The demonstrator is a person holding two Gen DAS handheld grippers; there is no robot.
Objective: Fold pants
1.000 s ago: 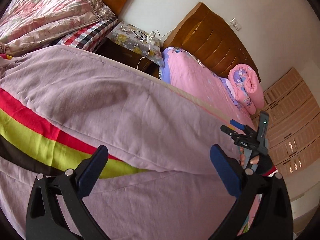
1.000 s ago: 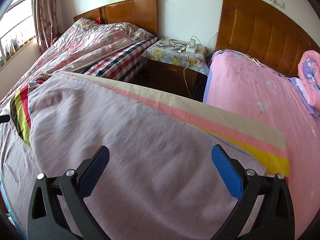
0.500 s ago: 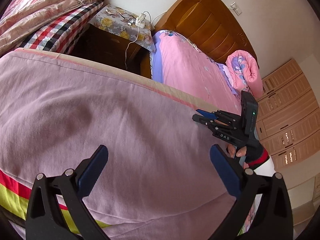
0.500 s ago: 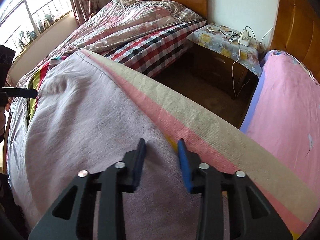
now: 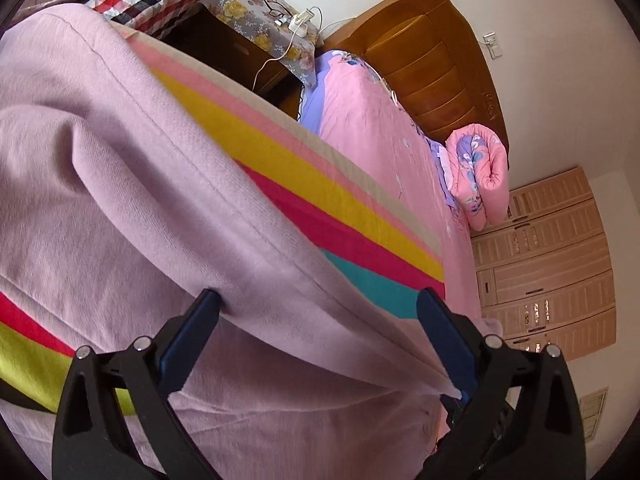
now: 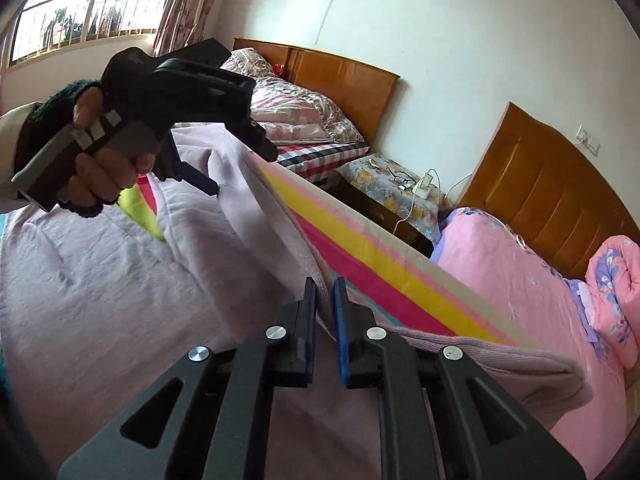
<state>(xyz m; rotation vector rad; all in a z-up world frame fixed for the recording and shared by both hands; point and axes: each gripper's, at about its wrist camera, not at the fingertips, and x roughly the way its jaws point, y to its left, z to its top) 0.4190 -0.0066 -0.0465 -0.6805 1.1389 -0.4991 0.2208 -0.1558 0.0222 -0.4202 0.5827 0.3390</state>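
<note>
1. The pants [image 6: 120, 300], pale lilac, lie spread on the bed with the striped blanket [image 6: 384, 268]. They fill the lower left of the right wrist view and most of the left half of the left wrist view.

2. The right tongs [image 6: 325, 300] sit at the bottom centre of their own view, drawn narrow, with an edge of the lilac cloth pinched between the blue pads. The cloth rises from there as a taut ridge.

3. The left tongs [image 5: 318, 320] stand wide at the bottom of their own view, and their jaws are closing. A raised fold of the pants runs between the two pads, but they do not yet press on it.

4. In the right wrist view the left tongs [image 6: 224, 172] appear in the upper left, carried by a hand [image 6: 100, 172] in a dark fingerless glove, right at the far end of the lifted ridge.

5. The deciding relation is this ridge. It runs as one long line from the right tongs at bottom centre up to the left tongs at upper left. So the long axis of the lifted edge joins the two tools, each at one end.

6. My judgement is that the left tongs must finish gripping before the edge can be carried over. With only one end held, the ridge would likely sag and the fold go askew.
</note>
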